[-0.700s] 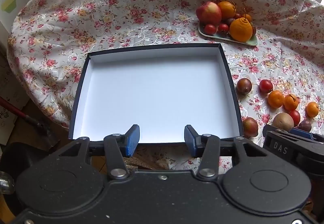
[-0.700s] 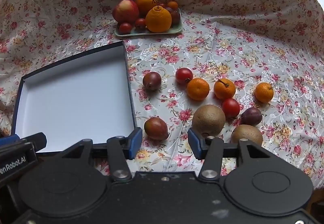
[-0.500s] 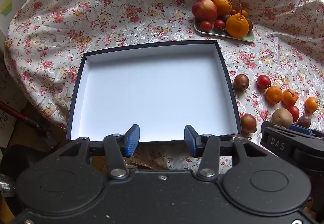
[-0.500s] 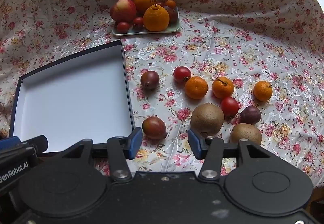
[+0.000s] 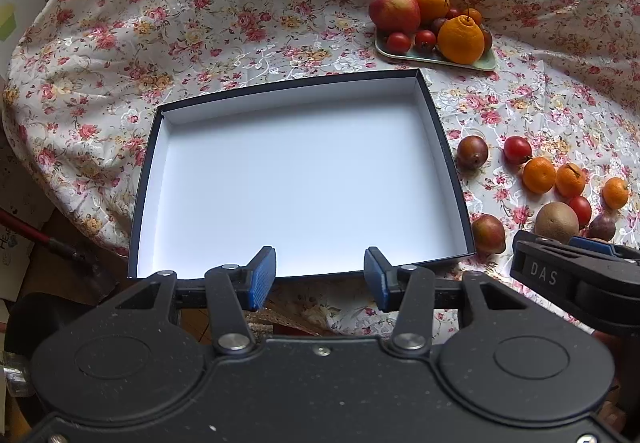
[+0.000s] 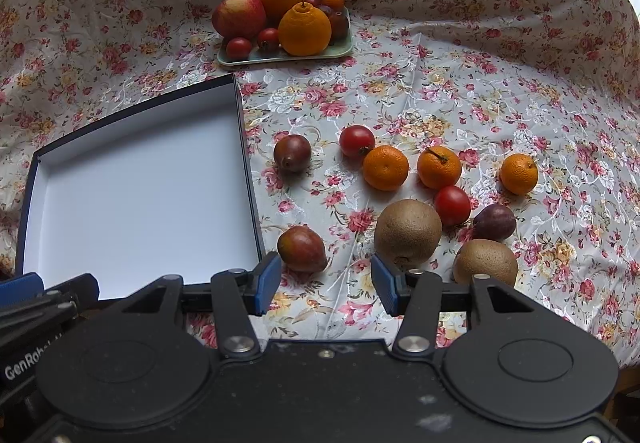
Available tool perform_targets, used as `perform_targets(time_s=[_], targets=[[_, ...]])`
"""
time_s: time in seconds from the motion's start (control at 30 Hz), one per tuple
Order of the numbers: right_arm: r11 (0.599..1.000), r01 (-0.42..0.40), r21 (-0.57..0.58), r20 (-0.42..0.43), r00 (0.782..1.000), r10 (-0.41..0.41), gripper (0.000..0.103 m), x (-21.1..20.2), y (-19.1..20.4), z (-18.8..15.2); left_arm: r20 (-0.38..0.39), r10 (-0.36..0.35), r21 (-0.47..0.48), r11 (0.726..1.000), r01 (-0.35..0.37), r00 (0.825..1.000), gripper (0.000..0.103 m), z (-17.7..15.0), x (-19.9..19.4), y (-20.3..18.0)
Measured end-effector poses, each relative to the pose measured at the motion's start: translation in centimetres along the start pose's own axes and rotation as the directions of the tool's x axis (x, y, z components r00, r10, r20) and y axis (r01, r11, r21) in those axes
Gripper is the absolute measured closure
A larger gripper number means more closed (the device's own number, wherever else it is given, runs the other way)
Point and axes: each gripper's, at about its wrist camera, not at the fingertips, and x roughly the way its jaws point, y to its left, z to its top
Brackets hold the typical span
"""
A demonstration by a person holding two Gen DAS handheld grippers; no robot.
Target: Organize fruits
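Note:
An empty dark box with a white inside (image 5: 304, 179) (image 6: 136, 195) lies on the floral cloth. To its right lie loose fruits: two reddish-brown ones (image 6: 302, 247) (image 6: 292, 153), two red tomatoes (image 6: 357, 140) (image 6: 452, 205), three mandarins (image 6: 385, 167) (image 6: 439, 167) (image 6: 519, 173), two kiwis (image 6: 408, 231) (image 6: 486, 261) and a dark plum (image 6: 494, 221). My left gripper (image 5: 320, 278) stands open over the box's near edge, holding nothing. My right gripper (image 6: 325, 281) is open just short of the near reddish-brown fruit and the big kiwi.
A pale green tray (image 6: 286, 57) (image 5: 436, 59) at the back holds an apple, large oranges and small tomatoes. The cloth rises in folds behind it. The table's edge drops off at the left, where a red-handled tool (image 5: 36, 235) lies below.
Both grippers have drawn back slightly, so the box and the fruits sit a little farther off in each view. Nothing on the table has moved.

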Motion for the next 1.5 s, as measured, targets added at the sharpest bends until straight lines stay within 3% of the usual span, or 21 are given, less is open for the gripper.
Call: perform_targets(time_s=[1.5], targets=[[1.0, 0.005, 0.008, -0.025, 1.0, -0.005, 0.05, 0.7, -0.3, -0.1, -0.008, 0.005, 0.019, 1.0, -0.005, 1.0, 0.049, -0.2, 0.2, -1.0]])
